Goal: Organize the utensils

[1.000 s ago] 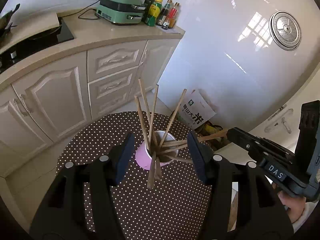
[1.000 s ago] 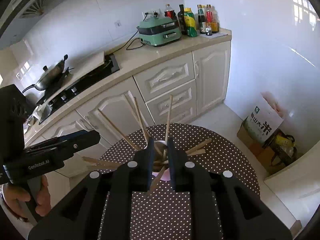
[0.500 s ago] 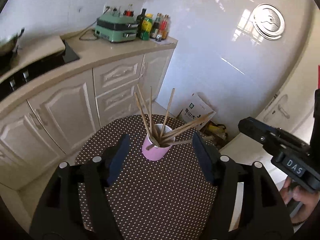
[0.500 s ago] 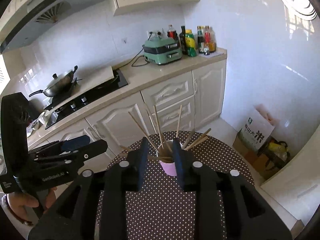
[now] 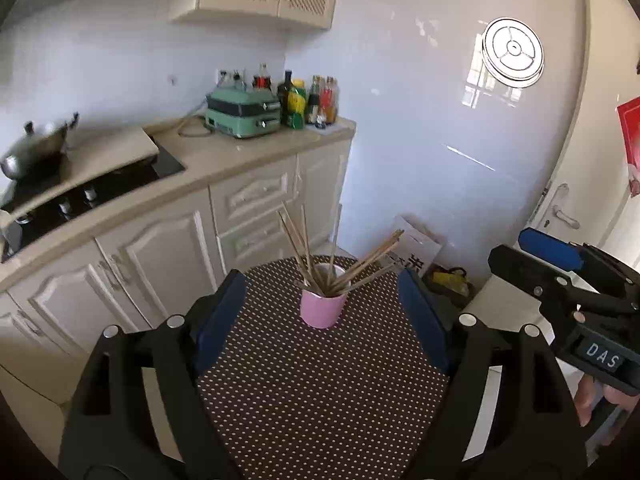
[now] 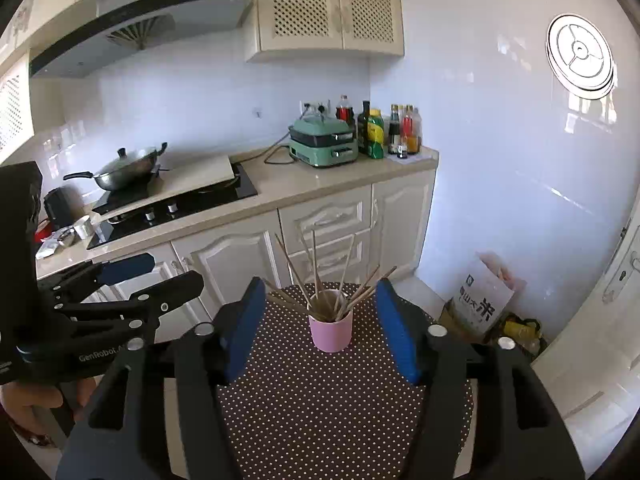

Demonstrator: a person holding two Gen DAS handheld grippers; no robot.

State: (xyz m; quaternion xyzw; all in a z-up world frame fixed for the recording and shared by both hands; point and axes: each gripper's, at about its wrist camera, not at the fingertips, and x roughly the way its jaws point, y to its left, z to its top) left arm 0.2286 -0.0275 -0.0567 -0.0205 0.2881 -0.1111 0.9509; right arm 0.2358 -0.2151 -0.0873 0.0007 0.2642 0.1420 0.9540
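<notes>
1. A small pink cylindrical cup (image 6: 331,331) stands upright on a round table covered in a dark brown cloth with white polka dots (image 6: 328,412). It sits toward the table's far side, nearer the cream kitchen cabinets (image 6: 236,260) than the person.

2. A bundle of thin wooden chopsticks (image 6: 320,276) stands in the cup with the ends fanned out. Their long axes run mostly upward; several lean left and a few splay low to the right, close to level over the rim. In the left wrist view the same chopsticks (image 5: 332,256) show that rightward lean clearly.

3. No loose utensil shows on the cloth, so I judge the gathering to be done or nearly so.

4. The right gripper (image 6: 320,328) has its blue-padded fingers (image 6: 244,328) spread wide with nothing between them. The cup lies straight ahead along its axis, framed between the fingers but beyond their tips, not touched.

5. The left gripper (image 5: 322,314) is likewise spread and empty, with the cup ahead and slightly above centre, apart from its pads.

6. Neither gripper seems clearly nearer. Any tidying would call for coming in from above along the sticks' upright axis, and the low right-leaning ones lie on the right gripper's side.

7. Beyond the table are a beige countertop (image 6: 280,188), a green electric cooker (image 6: 324,146), sauce bottles (image 6: 384,128) and a wok (image 6: 128,164) on the black hob.
</notes>
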